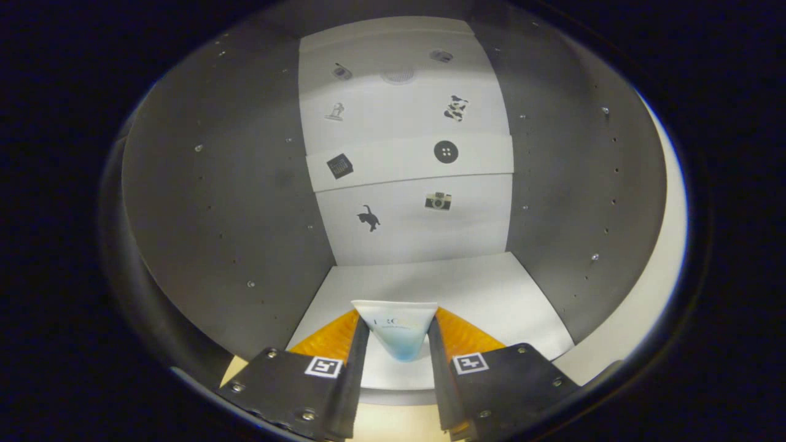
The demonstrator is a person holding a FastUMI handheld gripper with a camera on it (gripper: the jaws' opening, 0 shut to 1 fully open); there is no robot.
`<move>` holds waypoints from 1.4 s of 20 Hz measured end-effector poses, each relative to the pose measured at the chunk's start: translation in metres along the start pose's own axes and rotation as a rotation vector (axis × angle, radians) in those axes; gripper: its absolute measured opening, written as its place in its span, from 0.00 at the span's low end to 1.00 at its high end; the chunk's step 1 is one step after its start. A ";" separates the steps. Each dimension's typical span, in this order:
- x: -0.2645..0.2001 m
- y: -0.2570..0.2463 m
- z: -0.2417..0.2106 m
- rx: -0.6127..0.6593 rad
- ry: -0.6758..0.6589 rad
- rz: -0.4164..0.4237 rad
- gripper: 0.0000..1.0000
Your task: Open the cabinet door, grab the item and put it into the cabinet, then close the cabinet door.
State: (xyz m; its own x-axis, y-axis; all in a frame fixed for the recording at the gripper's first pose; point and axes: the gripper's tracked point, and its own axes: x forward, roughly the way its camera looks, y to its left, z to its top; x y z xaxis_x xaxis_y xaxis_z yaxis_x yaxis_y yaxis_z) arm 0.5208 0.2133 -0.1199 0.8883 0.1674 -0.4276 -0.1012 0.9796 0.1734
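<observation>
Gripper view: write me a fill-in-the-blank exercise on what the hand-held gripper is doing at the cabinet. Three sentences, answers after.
1. The hand-held gripper holds a white ____ between its two fingers.
2. The tube is at the open front of the cabinet, over its white ____.
3. On the cabinet's back wall, the sticker beside the camera sticker shows a black ____.

Missing words: tube; floor; cat
</observation>
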 end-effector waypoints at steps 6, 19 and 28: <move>0.001 -0.002 0.001 0.003 0.000 -0.007 0.56; -0.094 0.020 0.028 0.008 -0.206 -0.006 1.00; -0.272 0.013 0.000 -0.035 -0.342 -0.038 1.00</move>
State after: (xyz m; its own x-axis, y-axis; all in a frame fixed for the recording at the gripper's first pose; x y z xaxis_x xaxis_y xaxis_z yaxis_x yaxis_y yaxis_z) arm 0.2777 0.1805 -0.0016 0.9899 0.0894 -0.1098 -0.0749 0.9887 0.1296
